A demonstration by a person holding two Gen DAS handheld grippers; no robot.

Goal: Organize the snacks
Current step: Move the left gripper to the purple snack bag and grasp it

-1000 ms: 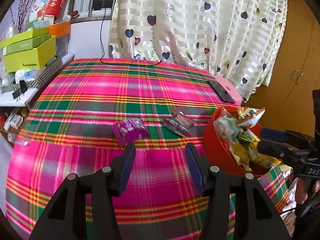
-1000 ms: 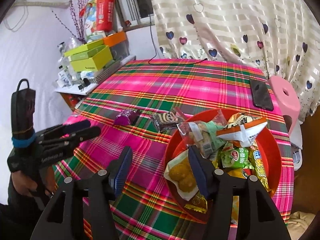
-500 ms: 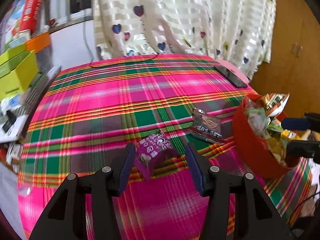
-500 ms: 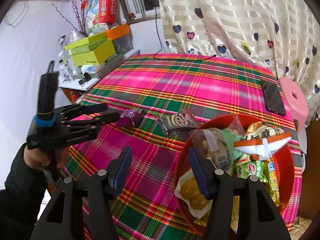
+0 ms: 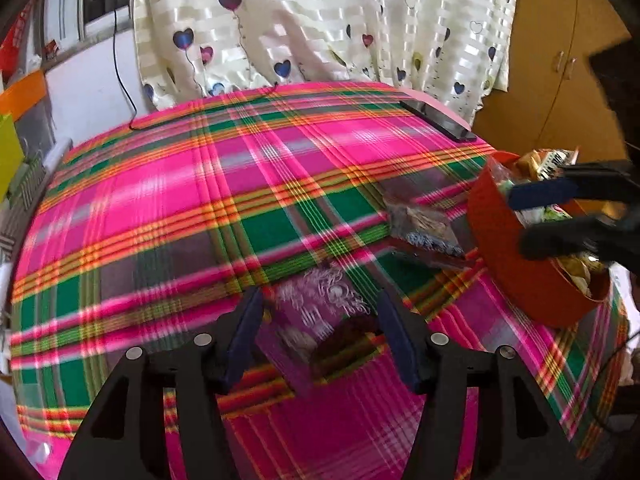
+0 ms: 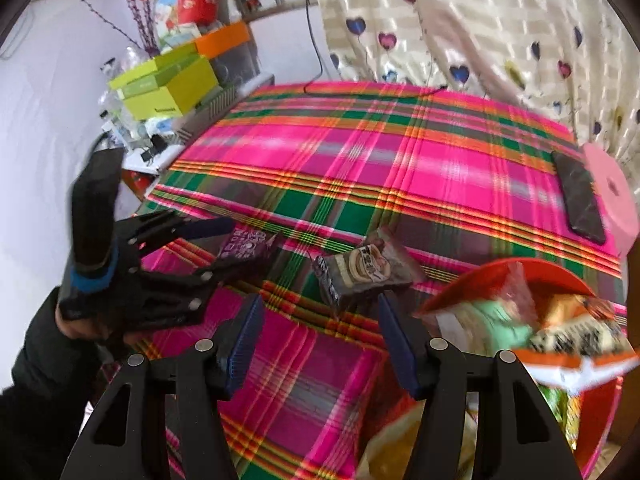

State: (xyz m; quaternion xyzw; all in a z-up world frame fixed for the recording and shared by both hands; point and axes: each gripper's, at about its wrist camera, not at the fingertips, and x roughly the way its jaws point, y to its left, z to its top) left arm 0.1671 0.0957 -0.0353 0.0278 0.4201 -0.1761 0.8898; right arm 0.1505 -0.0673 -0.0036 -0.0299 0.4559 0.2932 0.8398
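We straddle the purple packet (image 5: 320, 312) with our left gripper (image 5: 320, 334), its jaws opening wide and the packet between them unpressed, on the plaid cloth (image 5: 200, 200) well left of the red bowl (image 5: 516, 276). Our right gripper (image 6: 318, 338), jaws apart and empty, hovers just short of the brown packet (image 6: 366, 266) beside the bowl. We judge both pickups pending; next, each gripper must descend and close.

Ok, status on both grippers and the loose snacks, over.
Left gripper opening around the purple packet, pads not pressing. Right gripper open, empty, near the brown snack. Red bowl full, close alongside. Nothing blocking.
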